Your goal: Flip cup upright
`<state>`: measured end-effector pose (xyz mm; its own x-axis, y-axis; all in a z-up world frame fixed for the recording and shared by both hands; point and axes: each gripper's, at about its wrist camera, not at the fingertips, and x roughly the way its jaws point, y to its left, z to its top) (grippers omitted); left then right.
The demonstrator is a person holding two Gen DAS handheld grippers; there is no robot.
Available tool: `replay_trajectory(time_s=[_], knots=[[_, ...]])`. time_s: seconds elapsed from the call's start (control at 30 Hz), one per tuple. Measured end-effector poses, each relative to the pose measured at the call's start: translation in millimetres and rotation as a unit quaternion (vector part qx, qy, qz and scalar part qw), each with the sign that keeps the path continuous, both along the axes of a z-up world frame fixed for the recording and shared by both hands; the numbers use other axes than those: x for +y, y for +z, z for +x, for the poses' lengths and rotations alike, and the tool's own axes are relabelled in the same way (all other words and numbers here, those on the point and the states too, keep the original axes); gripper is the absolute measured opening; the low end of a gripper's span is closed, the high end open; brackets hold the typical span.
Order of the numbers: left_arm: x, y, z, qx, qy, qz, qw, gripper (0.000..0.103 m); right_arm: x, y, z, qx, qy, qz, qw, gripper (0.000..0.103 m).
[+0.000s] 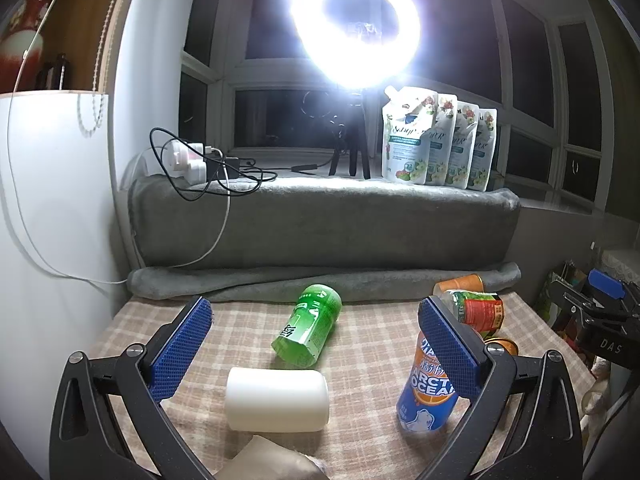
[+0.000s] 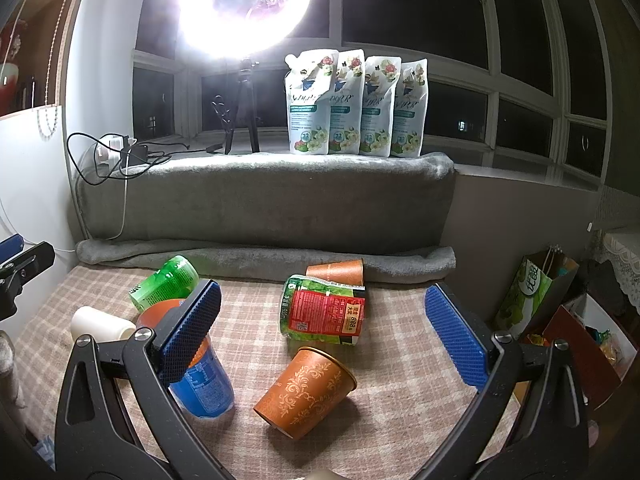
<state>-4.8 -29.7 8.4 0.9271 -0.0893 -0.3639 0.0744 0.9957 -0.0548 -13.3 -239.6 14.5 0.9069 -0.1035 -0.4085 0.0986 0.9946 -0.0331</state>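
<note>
Orange cup [image 2: 306, 392] lies on its side low in the frame's centre, right between the wide-spread right tool [image 2: 320, 330], rim aimed upper right. Left tool [image 1: 314, 344], also wide and empty, faces a white cup [image 1: 277, 399] instead.

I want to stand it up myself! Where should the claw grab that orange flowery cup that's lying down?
Grab the orange flowery cup around its middle, one finger on each curved side. It lies tipped over on the checked cloth, rim toward the back right, base toward the camera. The open right claw is probably best coming from above and in front, then swinging the base down.
</note>
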Motion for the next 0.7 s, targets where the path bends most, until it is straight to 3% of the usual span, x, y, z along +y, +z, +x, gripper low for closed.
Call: replay_trajectory(time_s=[0.7], knots=[[-0.8, 1.7, -0.4, -0.002, 0.000, 0.001, 1.0000, 0.103, 1.5, -0.3, 0.3, 0.002, 0.001, 0.000, 1.000, 0.103]])
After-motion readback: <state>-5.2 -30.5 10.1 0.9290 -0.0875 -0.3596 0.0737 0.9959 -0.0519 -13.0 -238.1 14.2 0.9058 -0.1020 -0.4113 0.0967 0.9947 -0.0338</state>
